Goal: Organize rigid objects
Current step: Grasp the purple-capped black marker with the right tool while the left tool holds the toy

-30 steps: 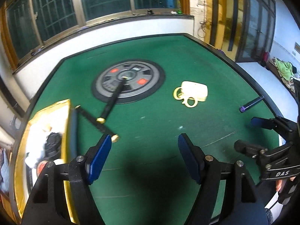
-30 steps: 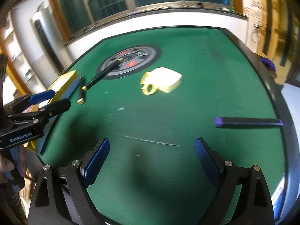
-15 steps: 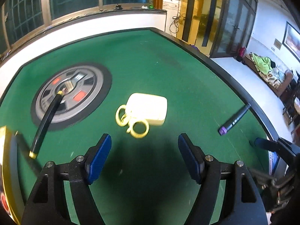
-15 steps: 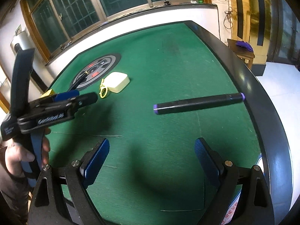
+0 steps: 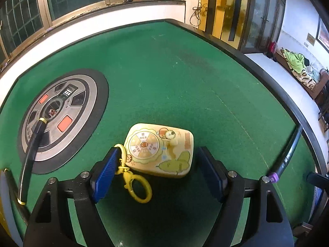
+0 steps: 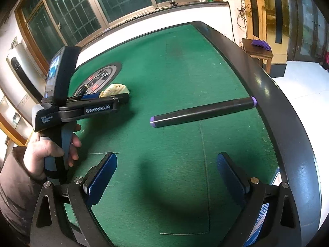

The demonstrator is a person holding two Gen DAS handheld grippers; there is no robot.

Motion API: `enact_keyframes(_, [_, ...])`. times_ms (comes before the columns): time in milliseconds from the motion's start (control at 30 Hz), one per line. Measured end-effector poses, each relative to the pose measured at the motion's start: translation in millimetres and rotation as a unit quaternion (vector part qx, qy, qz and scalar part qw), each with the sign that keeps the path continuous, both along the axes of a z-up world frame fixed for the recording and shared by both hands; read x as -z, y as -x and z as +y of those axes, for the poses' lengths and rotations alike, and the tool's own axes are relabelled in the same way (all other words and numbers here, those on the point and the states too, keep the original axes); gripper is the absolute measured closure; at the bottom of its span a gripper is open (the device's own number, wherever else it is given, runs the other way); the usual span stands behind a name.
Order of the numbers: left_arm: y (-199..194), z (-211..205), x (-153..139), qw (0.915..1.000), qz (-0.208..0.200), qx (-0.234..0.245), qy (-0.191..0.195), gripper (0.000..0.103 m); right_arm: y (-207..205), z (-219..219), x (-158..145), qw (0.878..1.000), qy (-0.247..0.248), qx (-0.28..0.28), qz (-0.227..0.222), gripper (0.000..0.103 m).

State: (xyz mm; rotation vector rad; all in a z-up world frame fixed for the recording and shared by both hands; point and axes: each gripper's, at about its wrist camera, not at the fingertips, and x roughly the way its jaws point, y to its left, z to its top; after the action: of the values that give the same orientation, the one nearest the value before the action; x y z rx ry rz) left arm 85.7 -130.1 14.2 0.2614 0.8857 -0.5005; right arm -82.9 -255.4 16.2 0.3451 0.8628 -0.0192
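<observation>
The left gripper (image 5: 158, 177) straddles the cream cartoon-printed case (image 5: 160, 150) on the green felt table (image 5: 185, 78). Its jaws have just been opening a little wider and stand apart: the case lies between the blue pads, with a clear gap to the right pad, while the left pad sits just beside the case's corner where the yellow cord leaves it. Neither pad presses on the case, so nothing is gripped yet. The yellow clip ring (image 5: 139, 189) trails from that corner back toward the gripper's body. The case's longer side runs across the jaw gap, roughly from pad to pad, so closing would clamp it end to end.

Taking the case as landmark: the round grey dial panel (image 5: 61, 119) lies to its left, with a black gold-tipped rod (image 5: 33, 150) resting across the panel's rim; the black purple-capped tube (image 6: 203, 113) lies well to its right, near the table's dark edge.

The right gripper (image 6: 166, 177) has also just been widening and is open and empty. The tube lies ahead of it, clear of the pads, its long axis crosswise to the fingers. The left hand (image 6: 49, 150) is nearer the case; the right is nearer the tube.
</observation>
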Motion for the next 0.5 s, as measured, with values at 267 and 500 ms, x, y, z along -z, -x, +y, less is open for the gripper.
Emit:
enact_keyframes(267, [5,14,0,0.9997,0.000,0.021,0.010,0.035,-4,-10,3,1.000,-0.005,0.024,0.009,0.007])
enact_keyframes(500, [55,61,0,0.9986,0.025,0.031,0.034,0.034,-18,-25,2,0.998,-0.033,0.061,-0.001,0.007])
